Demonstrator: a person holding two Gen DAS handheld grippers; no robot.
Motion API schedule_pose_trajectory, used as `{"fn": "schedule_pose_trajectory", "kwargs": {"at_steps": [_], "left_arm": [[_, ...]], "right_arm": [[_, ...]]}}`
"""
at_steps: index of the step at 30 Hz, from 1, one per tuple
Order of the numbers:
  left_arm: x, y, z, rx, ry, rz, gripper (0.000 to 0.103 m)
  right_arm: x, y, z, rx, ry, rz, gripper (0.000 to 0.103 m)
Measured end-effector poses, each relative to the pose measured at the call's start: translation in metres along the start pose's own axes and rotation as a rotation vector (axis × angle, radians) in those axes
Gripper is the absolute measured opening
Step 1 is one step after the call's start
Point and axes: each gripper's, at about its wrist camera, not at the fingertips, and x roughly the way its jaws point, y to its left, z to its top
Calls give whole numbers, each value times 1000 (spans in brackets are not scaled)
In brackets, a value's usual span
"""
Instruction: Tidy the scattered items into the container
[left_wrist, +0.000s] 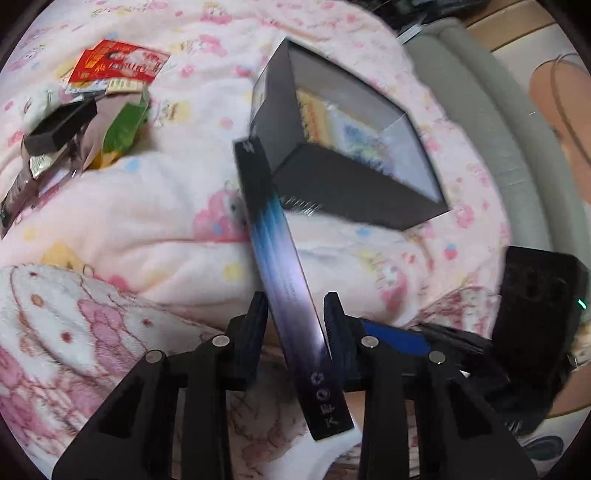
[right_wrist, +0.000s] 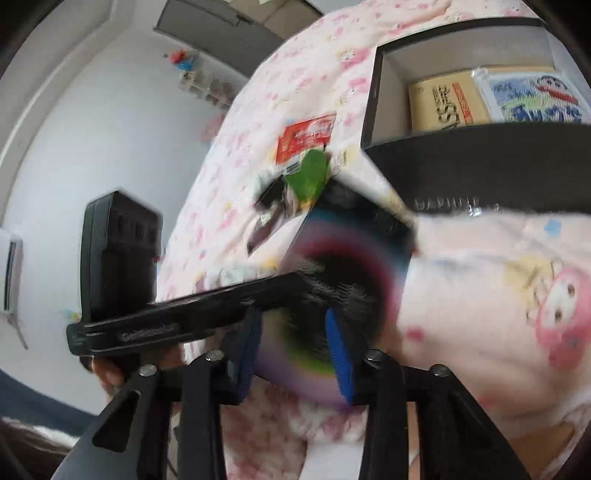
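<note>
The black container (left_wrist: 354, 188) is sitting open on the bed's pink cartoon-print blanket (left_wrist: 147, 221), at about 1 o'clock in the left wrist view. It is already holding at least 2 flat items: a yellow packet (right_wrist: 443, 103) and a blue cartoon-print packet (right_wrist: 535, 99). A pile is still waiting at 10 o'clock: a red packet (left_wrist: 118, 61), a green packet (left_wrist: 123, 127), a small black box (left_wrist: 59, 127) and some darker wrappers too blurred to name. By my reading the task is partly done, with most of the pile left.

The left gripper (left_wrist: 295, 325) is clamping a long flat box (left_wrist: 277, 258) with a blue-to-purple gradient edge, its pads pressing both faces. The box is standing on edge and tilted, its far end pointing to 12 o'clock, close to the container's near corner; whether they are touching is unclear. This gripper is pitching steeply downward.

The right gripper (right_wrist: 295, 339) is hovering just behind, also angled down. The same box's broad face, printed with coloured rings, is filling the space between its blue pads (right_wrist: 341, 354), but motion blur is hiding any contact, so I cannot tell whether it is gripping.
</note>
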Motion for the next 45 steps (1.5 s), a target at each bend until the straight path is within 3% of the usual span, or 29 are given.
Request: {"fn": "schedule_pose_trajectory", "kwargs": {"at_steps": [2,8,9,12,14,16,18,24,28,33,39,41,42,45], "left_arm": [[1,5,1,-32,-10,46,31],[-13,16,-1,-58,-67,159,31],[-16,16,0,-60,-84,182,31],[-15,19,6,-50,-111,233,32],[-5,19,9,-37,-81,253,37],[-3,16,7,-23,-82,281,37],[-6,10,4,12,-75,309,37],[-11,-11,-9,33,-31,157,38],[14,-40,-15,117,12,107,37],[57,-47,-10,117,82,108,38],[53,-43,-5,101,48,122,38],[57,-38,-6,90,61,95,38],[59,-38,-8,86,80,66,43],[57,-45,-13,116,87,75,46]], "right_arm": [[-2,-7,-7,15,7,-60,32],[5,-34,-12,106,19,-100,35],[7,-39,-14,122,28,-97,36],[19,-52,-18,170,75,-33,53],[35,-55,-15,182,104,21,55],[42,-58,-11,215,78,79,54],[37,-50,-10,190,44,36,50],[-11,-20,-23,48,-20,-97,44],[-39,-29,-41,81,-47,-163,44],[-46,-65,-52,181,-32,-205,44],[-48,-71,-48,173,-65,-213,44],[-42,-76,-45,170,-62,-222,44],[-38,-78,-43,171,-53,-223,44],[-38,-75,-43,131,-53,-257,41]]}}
